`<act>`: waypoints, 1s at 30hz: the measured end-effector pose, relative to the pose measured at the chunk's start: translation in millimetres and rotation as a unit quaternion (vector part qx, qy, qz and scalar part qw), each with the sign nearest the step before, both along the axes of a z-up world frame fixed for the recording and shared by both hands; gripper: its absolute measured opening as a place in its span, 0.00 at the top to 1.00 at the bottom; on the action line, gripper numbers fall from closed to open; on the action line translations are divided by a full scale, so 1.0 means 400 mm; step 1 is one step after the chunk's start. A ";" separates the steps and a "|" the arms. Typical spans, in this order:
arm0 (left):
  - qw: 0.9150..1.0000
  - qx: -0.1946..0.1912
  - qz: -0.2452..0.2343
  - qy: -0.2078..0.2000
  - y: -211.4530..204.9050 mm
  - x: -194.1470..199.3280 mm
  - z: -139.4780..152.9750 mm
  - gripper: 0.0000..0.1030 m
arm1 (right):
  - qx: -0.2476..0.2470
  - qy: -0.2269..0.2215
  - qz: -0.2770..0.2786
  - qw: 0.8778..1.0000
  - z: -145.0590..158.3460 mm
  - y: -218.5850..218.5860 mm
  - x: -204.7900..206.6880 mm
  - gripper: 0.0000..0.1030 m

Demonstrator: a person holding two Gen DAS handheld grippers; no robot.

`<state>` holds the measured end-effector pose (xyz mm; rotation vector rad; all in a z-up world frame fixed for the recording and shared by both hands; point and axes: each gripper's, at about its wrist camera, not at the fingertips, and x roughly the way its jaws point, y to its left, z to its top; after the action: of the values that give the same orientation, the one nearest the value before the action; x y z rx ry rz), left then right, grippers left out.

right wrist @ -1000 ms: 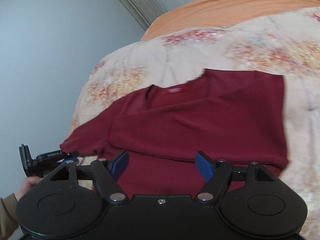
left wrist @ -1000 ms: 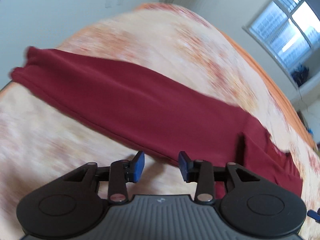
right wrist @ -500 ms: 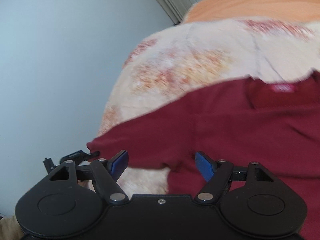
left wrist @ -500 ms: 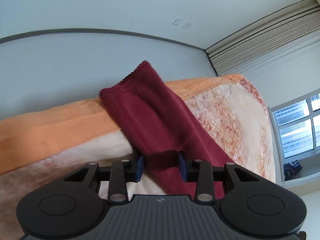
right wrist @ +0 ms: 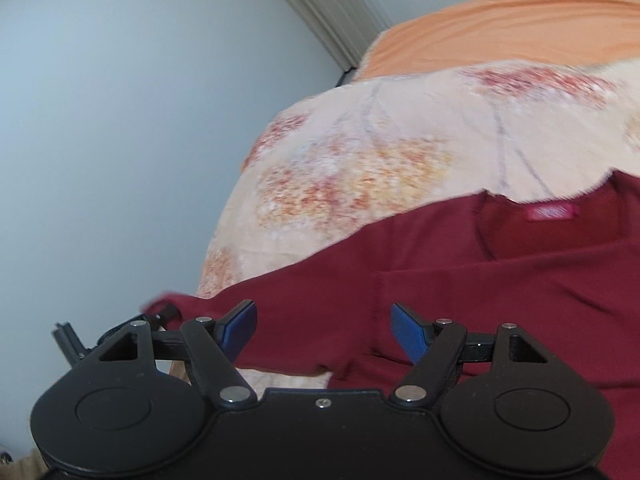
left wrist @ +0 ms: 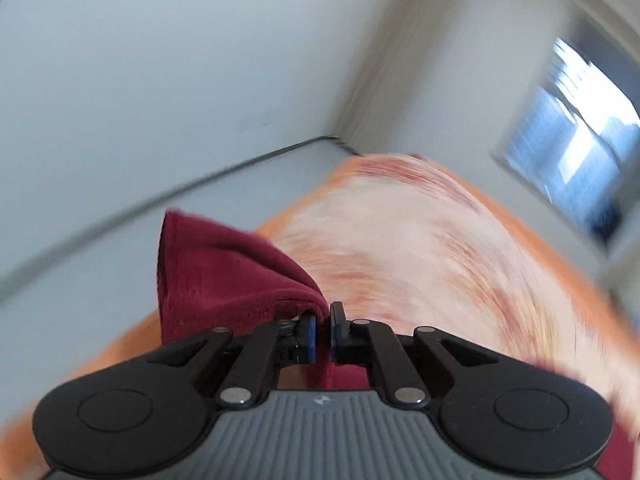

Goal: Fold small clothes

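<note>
The left gripper (left wrist: 323,330) has just been closing and now has its blue fingers (left wrist: 309,332) clamped on a fold of the dark red shirt (right wrist: 460,276), whose sleeve end (left wrist: 216,276) stands bunched up to the left above the fingers, lifted off the bed (left wrist: 420,248). That view is blurred, showing the cream and orange patterned blanket (right wrist: 360,148) running away to the far right, pale walls and a bright window (left wrist: 576,136) at the far right. In the right wrist view, the shirt lies spread on the blanket, its collar and label (right wrist: 552,213) toward the far right. The right gripper (right wrist: 324,330) hovers over the shirt's left sleeve with its fingers (right wrist: 408,330) wide apart, gripping nothing. The left gripper's black tip (right wrist: 156,316) shows at the sleeve's far left end.
</note>
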<state>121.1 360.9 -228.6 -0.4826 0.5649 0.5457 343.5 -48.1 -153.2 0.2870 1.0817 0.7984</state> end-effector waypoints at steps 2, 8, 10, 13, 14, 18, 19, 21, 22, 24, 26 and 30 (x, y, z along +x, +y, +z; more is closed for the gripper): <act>0.994 0.069 -0.088 0.012 -0.104 0.090 0.047 0.95 | 0.003 0.009 -0.019 1.000 -0.013 -0.043 0.008 0.26; 0.931 0.154 -0.331 0.009 -0.501 0.321 0.040 0.94 | 0.029 0.033 -0.118 0.992 -0.050 -0.225 0.055 0.26; 0.911 0.183 -0.366 0.053 -0.600 0.366 -0.036 0.94 | 0.037 0.066 -0.165 0.983 -0.089 -0.299 0.081 0.25; 0.868 0.257 -0.413 0.100 -0.717 0.374 -0.125 0.94 | 0.061 0.113 -0.201 0.971 -0.141 -0.371 0.110 0.25; 0.858 0.273 -0.421 0.106 -0.741 0.364 -0.144 0.94 | 0.072 0.127 -0.205 0.968 -0.155 -0.384 0.117 0.25; 0.836 0.317 -0.432 0.118 -0.794 0.327 -0.165 0.94 | 0.124 0.192 -0.208 0.951 -0.223 -0.389 0.139 0.25; 0.835 0.320 -0.433 0.118 -0.799 0.320 -0.166 0.94 | 0.133 0.210 -0.209 0.946 -0.242 -0.379 0.147 0.25; 0.833 0.324 -0.433 0.118 -0.799 0.310 -0.165 0.94 | 0.144 0.233 -0.215 0.937 -0.277 -0.363 0.152 0.25; 0.832 0.328 -0.433 0.116 -0.800 0.302 -0.159 0.94 | 0.146 0.241 -0.218 0.934 -0.291 -0.356 0.153 0.25; 0.832 0.328 -0.432 0.114 -0.797 0.298 -0.152 0.94 | 0.154 0.258 -0.228 0.926 -0.316 -0.343 0.157 0.29; 0.833 0.332 -0.430 0.110 -0.795 0.301 -0.145 0.94 | 0.168 0.275 -0.227 0.919 -0.335 -0.324 0.159 0.37; 0.829 0.341 -0.430 0.103 -0.802 0.299 -0.143 0.94 | 0.165 0.292 -0.214 0.917 -0.351 -0.280 0.172 0.52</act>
<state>240.5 40.2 -285.6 0.5298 0.6792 -0.1036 412.1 -160.0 -293.7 1.0667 1.3676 0.4983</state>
